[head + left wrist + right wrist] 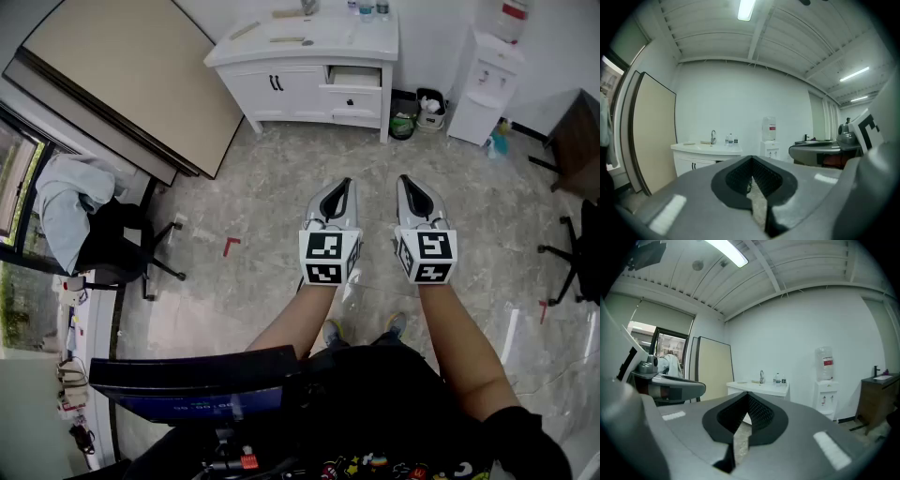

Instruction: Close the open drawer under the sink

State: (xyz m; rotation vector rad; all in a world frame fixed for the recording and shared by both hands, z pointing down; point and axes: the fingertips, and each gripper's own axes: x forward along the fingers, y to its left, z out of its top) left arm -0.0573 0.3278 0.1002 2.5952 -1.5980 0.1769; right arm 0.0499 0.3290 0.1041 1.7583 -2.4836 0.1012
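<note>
A white sink cabinet [281,89] stands against the far wall, with a faucet and bottles on its top. Its upper right drawer [354,77] is pulled out a little. Both grippers hang over the floor well short of the cabinet, side by side and pointing at it. My left gripper [343,184] is shut and holds nothing. My right gripper [405,180] is shut and empty too. The left gripper view looks past the closed left gripper [751,163] to the cabinet [705,153]. In the right gripper view the cabinet [759,387] shows beyond the closed right gripper [747,398].
A water dispenser [483,84] and small bins [417,111] stand right of the cabinet. A large beige board [131,80] leans at the left. An office chair draped with clothes [94,234] is at the left, a dark table [574,141] and another chair [581,253] at the right.
</note>
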